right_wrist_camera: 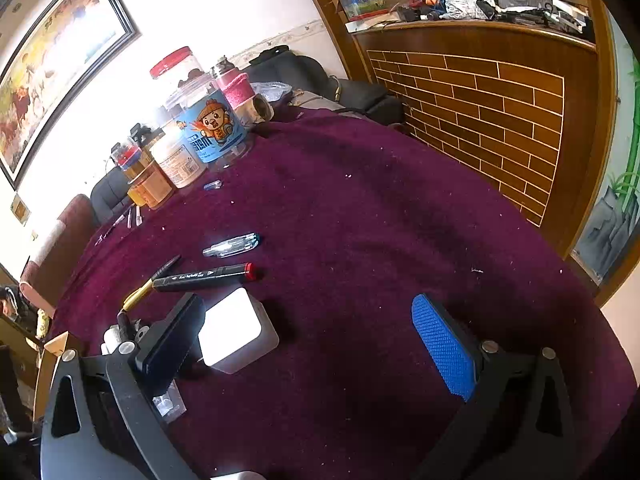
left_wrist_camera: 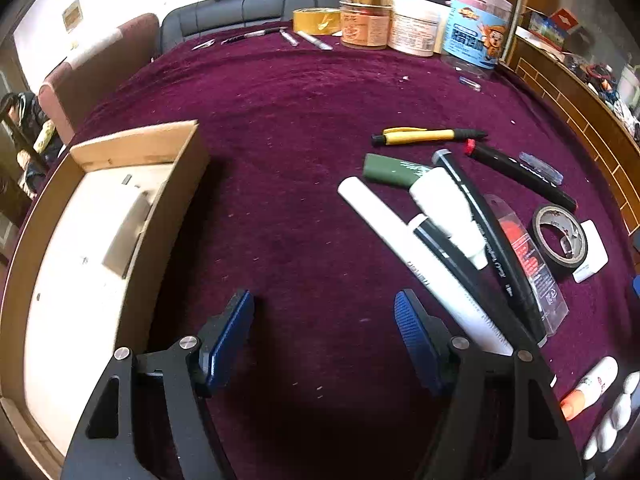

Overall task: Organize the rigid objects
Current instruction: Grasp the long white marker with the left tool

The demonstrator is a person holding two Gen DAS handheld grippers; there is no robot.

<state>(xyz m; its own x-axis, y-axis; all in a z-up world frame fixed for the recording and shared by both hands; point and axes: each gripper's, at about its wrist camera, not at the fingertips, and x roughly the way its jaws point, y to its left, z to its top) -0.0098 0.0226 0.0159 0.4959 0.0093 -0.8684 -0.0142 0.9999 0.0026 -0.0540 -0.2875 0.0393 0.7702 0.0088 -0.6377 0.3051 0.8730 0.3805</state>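
Note:
In the left wrist view my left gripper is open and empty, low over the purple cloth between a cardboard box on its left and a pile of items on its right. The pile holds a white marker, a white tube, a green case, a yellow pen, a black marker with a red end and a roll of black tape. In the right wrist view my right gripper is open and empty. A white block lies just inside its left finger.
Jars and tubs and a yellow tape roll stand at the table's far edge. A black marker and a clear cap lie ahead of the right gripper. A wooden brick-pattern partition borders the table.

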